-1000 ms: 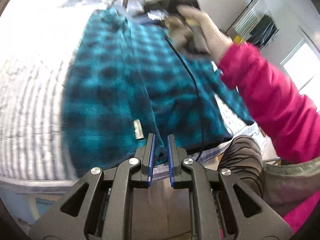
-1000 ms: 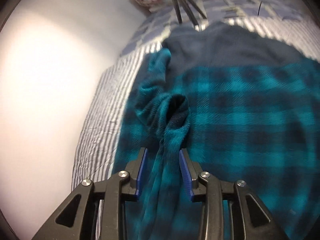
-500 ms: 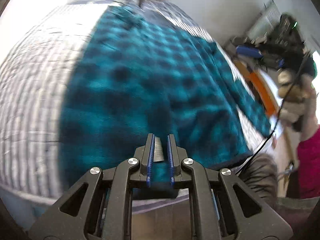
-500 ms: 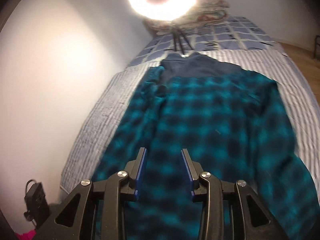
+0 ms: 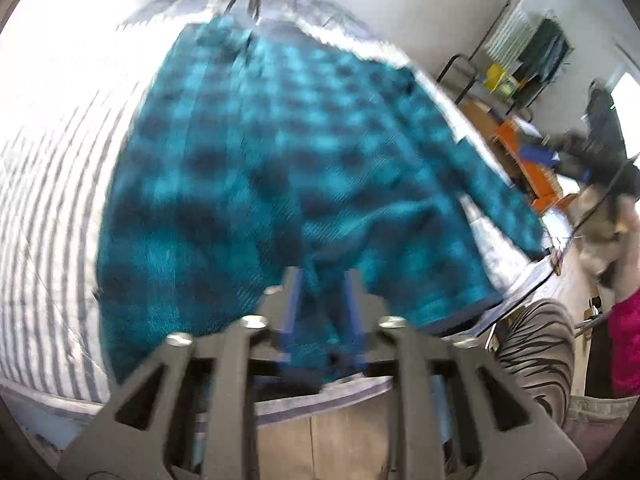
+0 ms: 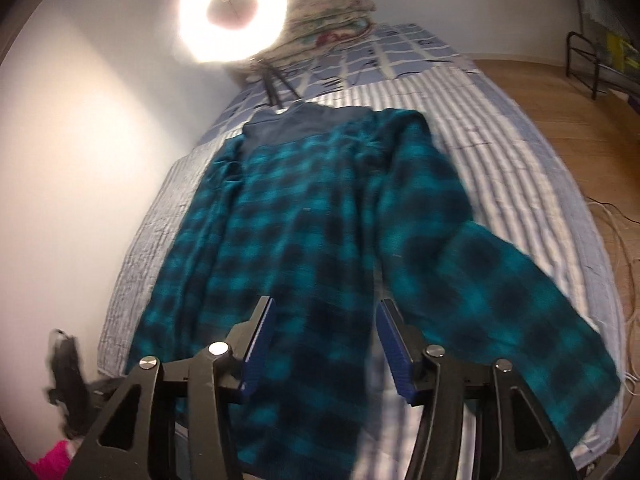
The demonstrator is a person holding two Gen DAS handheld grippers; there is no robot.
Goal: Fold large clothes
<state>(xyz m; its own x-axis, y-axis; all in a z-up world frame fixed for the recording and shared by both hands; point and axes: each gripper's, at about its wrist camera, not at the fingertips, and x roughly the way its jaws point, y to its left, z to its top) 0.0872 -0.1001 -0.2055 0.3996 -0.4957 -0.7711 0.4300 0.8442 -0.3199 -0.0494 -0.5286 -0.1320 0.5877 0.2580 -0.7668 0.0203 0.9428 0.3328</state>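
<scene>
Right wrist: teal plaid shirt [image 6: 304, 216] spread flat, blurred

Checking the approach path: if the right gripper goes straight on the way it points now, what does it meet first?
Most likely the teal plaid shirt spread on the striped bed. The right gripper aims at the lower body of the shirt, its jaws opening with nothing between them. Depth is unclear in the blurred fisheye view.

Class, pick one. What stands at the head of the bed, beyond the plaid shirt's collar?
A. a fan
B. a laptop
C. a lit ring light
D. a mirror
C: a glowing ring light stands on dark legs beyond the dark collar end of the shirt, on the striped bed.
</scene>
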